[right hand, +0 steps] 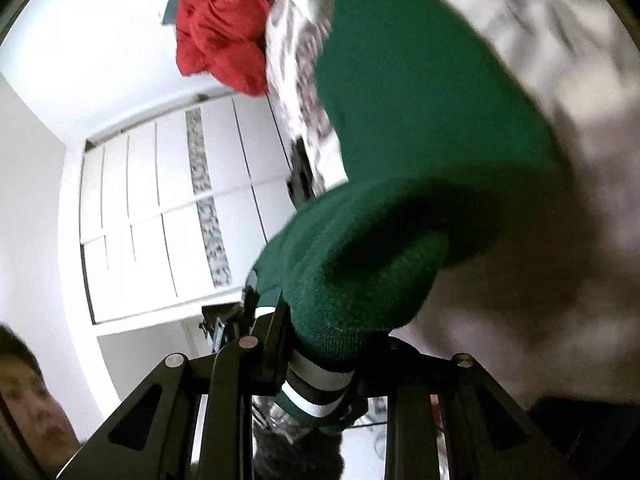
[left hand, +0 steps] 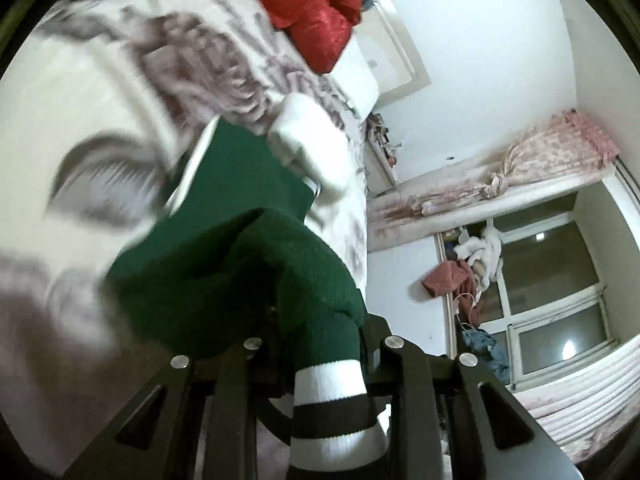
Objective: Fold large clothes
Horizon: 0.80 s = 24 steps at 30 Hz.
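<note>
Both tongs pinching the striped hem of the dark green knit sweater [left hand: 224,280], mid-fold over the bed

To do this bit well I'd keep both hem corners level and the fabric taut, so the edge lands square instead of bunching. The left tongs [left hand: 320,364] and right tongs [right hand: 320,356] are each clamped on the white-and-dark ribbed band. The sweater stretches from 6 toward 12 o'clock across the floral pink-and-white bedspread [left hand: 80,112], thick and nubbly, white cuffs showing.

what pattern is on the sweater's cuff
White and black stripes on the dark green sweater's cuff, clearest in the left wrist view.
</note>
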### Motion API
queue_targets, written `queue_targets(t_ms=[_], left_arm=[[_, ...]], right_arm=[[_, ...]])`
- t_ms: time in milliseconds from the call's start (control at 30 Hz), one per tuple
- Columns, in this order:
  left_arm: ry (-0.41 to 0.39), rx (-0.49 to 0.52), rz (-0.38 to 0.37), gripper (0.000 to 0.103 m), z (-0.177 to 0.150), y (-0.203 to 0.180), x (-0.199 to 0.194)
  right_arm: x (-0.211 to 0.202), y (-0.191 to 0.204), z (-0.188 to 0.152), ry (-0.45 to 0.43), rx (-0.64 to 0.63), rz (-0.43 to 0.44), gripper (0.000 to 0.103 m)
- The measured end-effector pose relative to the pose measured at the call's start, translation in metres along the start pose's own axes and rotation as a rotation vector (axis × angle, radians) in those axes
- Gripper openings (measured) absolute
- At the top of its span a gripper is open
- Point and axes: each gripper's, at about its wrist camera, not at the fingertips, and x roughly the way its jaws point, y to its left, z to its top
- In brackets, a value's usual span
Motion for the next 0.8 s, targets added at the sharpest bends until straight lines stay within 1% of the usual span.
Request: queue_targets(t_ms=[67, 100, 167, 200, 267, 333, 367, 400, 467, 500, 567, 600, 633, 700, 733, 767, 800], left_arm=[[0.000, 0.005, -0.004, 0.021, 0.029, 0.000, 0.024], [0.006, 0.021, 0.012, 0.021, 0.045, 0.001, 0.039], [0.019, 0.019, 0.027, 0.021, 0.071, 0.009, 0.063], [0.030, 0.022, 0.052, 0.021, 0.090, 0.016, 0.083], [0.054, 0.015, 0.067, 0.021, 0.112, 0.025, 0.106], [0.083, 0.022, 0.104, 0.021, 0.139, 0.037, 0.137], [0.097, 0.025, 0.112, 0.022, 0.147, 0.041, 0.147], [0.112, 0.014, 0.136, 0.022, 0.160, 0.052, 0.165], [0.162, -0.030, 0.159, 0.022, 0.180, 0.075, 0.198], [0.192, -0.056, 0.184, 0.022, 0.188, 0.089, 0.213], [0.244, -0.170, 0.198, 0.023, 0.199, 0.111, 0.229], [0.265, -0.215, 0.204, 0.023, 0.202, 0.115, 0.230], [0.272, -0.232, 0.200, 0.025, 0.204, 0.113, 0.228], [0.262, -0.237, 0.183, 0.029, 0.205, 0.105, 0.217], [0.254, -0.237, 0.164, 0.038, 0.204, 0.100, 0.211], [0.244, -0.233, 0.132, 0.052, 0.202, 0.095, 0.207], [0.234, -0.232, 0.116, 0.058, 0.204, 0.093, 0.205]], right_arm=[[-0.002, 0.009, 0.046, -0.024, 0.002, -0.004, 0.026], [0.002, 0.016, 0.072, -0.042, 0.000, -0.018, 0.026], [0.015, 0.020, 0.120, -0.061, 0.022, -0.034, 0.025], [0.025, 0.014, 0.142, -0.067, 0.028, -0.041, 0.025], [0.042, 0.012, 0.190, -0.085, 0.058, -0.070, 0.025], [0.056, 0.004, 0.232, -0.091, 0.081, -0.093, 0.025], [0.067, -0.003, 0.243, -0.101, 0.093, -0.109, 0.025], [0.076, -0.008, 0.261, -0.100, 0.105, -0.127, 0.025], [0.093, -0.020, 0.295, -0.116, 0.146, -0.170, 0.025], [0.102, -0.026, 0.306, -0.110, 0.163, -0.174, 0.025], [0.113, -0.036, 0.334, -0.087, 0.254, -0.160, 0.026], [0.118, -0.037, 0.338, -0.075, 0.273, -0.149, 0.028], [0.121, -0.034, 0.343, -0.057, 0.278, -0.145, 0.032], [0.121, -0.025, 0.348, -0.026, 0.259, -0.112, 0.040], [0.117, -0.023, 0.345, -0.019, 0.243, -0.095, 0.048], [0.117, -0.018, 0.347, -0.020, 0.230, -0.070, 0.064], [0.115, -0.013, 0.347, -0.031, 0.219, -0.030, 0.070]])
